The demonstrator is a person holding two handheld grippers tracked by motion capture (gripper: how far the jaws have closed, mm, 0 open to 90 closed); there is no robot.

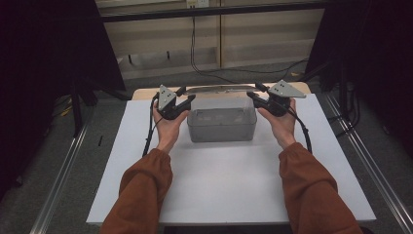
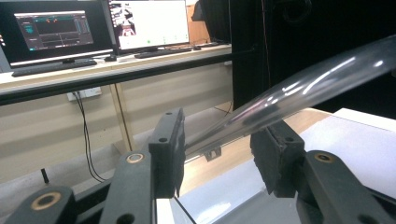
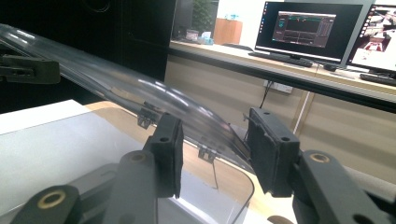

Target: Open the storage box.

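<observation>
Table (image 1: 234, 185) first: clear box (image 1: 221, 126) sits mid-table, its clear lid (image 1: 219, 89) raised above the far rim. Left gripper (image 2: 217, 156) and right gripper (image 3: 212, 149) straddle the lid's ends, jaws partly closed; can't tell if pads bite.

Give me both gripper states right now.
Left gripper: jaws around one end of the clear lid; cannot tell whether the pads press on it.
Right gripper: jaws around the lid's other end; grip cannot be told either.
</observation>
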